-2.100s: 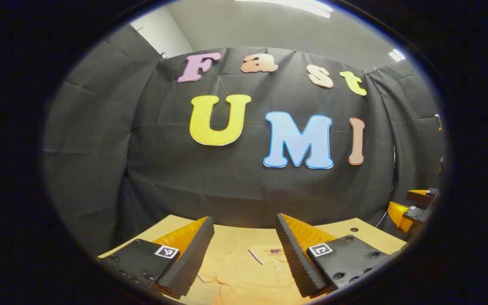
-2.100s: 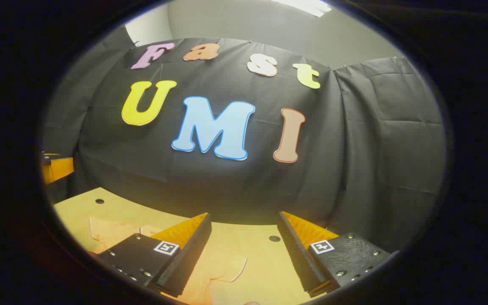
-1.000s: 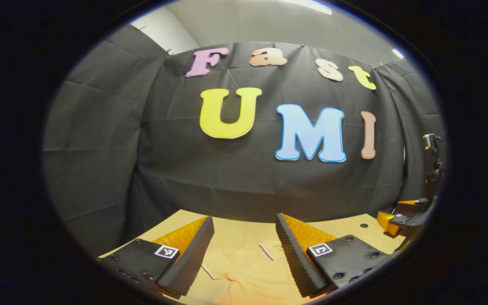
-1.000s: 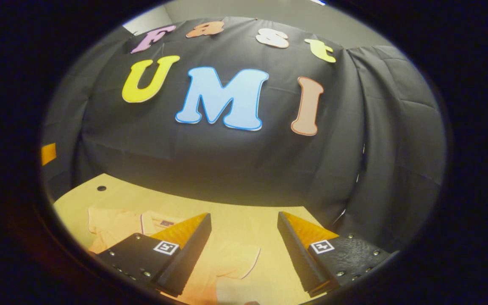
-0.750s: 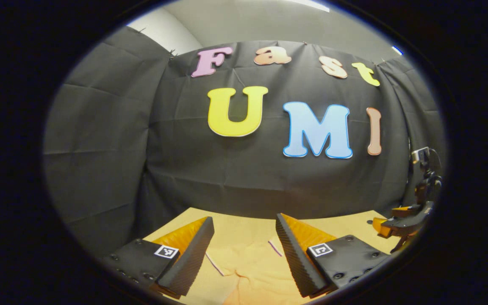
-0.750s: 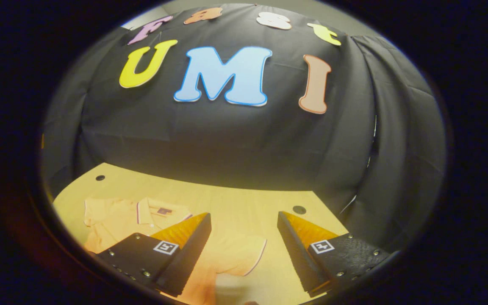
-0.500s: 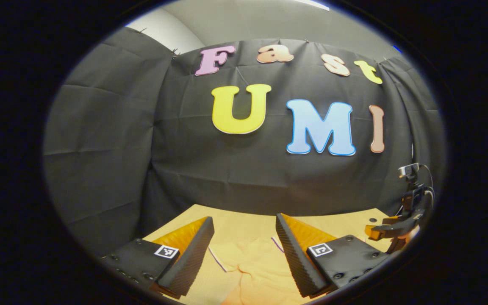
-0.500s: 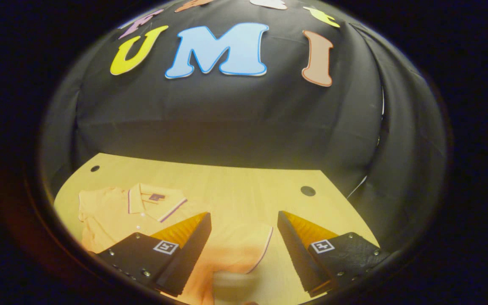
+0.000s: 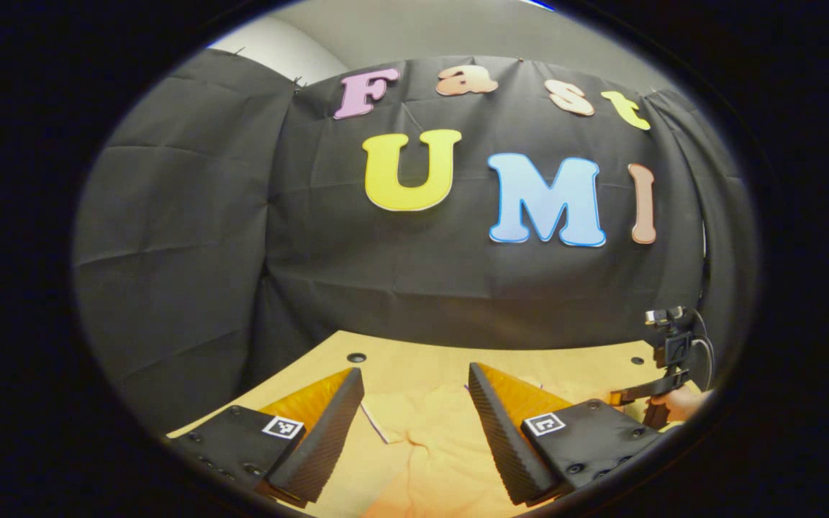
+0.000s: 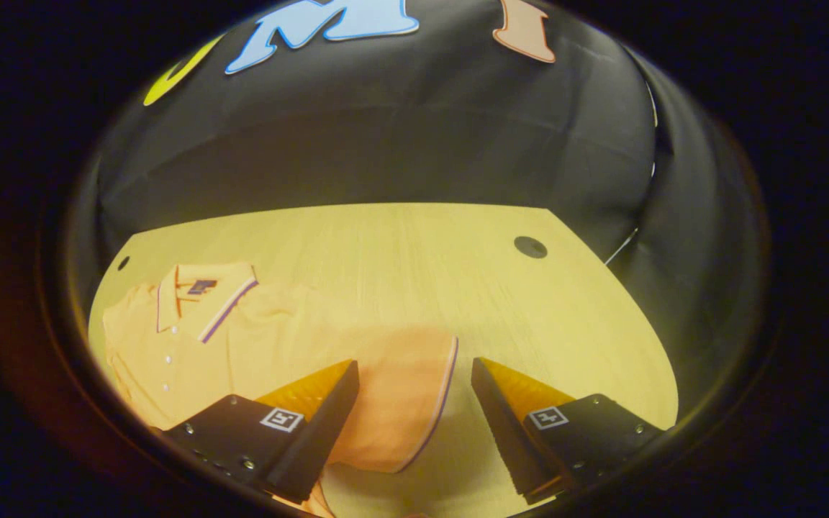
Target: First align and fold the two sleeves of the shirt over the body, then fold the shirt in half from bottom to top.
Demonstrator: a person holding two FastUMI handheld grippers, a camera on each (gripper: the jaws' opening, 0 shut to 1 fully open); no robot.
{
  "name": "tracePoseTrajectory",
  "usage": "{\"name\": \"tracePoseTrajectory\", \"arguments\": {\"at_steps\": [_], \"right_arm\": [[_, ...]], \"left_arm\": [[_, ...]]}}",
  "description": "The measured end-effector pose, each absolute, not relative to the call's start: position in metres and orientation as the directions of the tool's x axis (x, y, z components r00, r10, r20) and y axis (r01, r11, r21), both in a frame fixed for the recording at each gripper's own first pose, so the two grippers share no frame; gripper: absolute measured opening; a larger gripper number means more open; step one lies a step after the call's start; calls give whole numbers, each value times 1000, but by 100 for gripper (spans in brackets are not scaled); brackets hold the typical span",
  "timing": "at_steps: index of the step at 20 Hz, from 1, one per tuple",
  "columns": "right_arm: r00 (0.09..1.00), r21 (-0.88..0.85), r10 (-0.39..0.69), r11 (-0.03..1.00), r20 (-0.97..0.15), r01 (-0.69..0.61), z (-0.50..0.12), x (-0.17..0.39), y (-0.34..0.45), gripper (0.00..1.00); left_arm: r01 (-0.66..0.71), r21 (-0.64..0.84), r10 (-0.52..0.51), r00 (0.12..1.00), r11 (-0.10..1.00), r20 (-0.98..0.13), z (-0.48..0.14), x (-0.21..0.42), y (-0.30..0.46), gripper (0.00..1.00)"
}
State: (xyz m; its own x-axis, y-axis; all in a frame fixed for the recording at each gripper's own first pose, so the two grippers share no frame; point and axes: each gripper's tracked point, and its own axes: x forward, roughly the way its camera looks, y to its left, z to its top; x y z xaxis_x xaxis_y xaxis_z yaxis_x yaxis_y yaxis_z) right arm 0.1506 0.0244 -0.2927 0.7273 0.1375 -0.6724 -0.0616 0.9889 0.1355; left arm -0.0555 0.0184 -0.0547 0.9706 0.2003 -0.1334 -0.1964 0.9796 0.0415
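Above the shirt (image 10: 256, 338), both tongs agape.

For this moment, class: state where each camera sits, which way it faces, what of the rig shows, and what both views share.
Left gripper view: rides the left gripper, looking level across the table toward the wall; right gripper and a hand at far right.
Right gripper view: rides the right gripper, tilted down at the sleeve.
Shared: orange shirt, table.

No legible txt. Square coded markers on both fingers of left hand-held gripper (image 9: 414, 424) & right hand-held gripper (image 10: 414, 417); neck tag on shirt (image 10: 242, 338) too small to read.
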Motion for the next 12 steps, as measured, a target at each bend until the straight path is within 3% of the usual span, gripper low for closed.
{"name": "tracePoseTrajectory", "arguments": {"at_steps": [4,5,6,7,9,10,11,12], "right_arm": [[695,206,198,976,-691,-73,-305,149,34,97],[696,217,202,974,-689,-68,-305,148,34,87],[699,211,193,976,-689,-62,-306,150,31,87],[700,217,197,974,-686,-62,-305,148,30,78],[702,214,201,974,-684,-70,-307,147,28,72],[702,222,206,972,-681,-70,-306,148,29,63],[704,221,210,972,-678,-78,-306,147,30,42],[702,227,215,971,-679,-79,-305,147,31,42]], "left_arm": [[-208,43,212,967,977,-141,-59,-59,20,94],[-211,42,215,966,976,-142,-59,-59,20,94],[-214,39,217,966,976,-142,-61,-60,21,95],[-215,36,218,965,976,-142,-61,-59,22,95],[-216,31,218,965,976,-143,-62,-58,22,95],[-215,30,217,966,976,-142,-63,-59,22,94],[-215,30,217,966,976,-142,-63,-59,22,95],[-215,29,217,966,976,-143,-64,-59,22,95]]}}
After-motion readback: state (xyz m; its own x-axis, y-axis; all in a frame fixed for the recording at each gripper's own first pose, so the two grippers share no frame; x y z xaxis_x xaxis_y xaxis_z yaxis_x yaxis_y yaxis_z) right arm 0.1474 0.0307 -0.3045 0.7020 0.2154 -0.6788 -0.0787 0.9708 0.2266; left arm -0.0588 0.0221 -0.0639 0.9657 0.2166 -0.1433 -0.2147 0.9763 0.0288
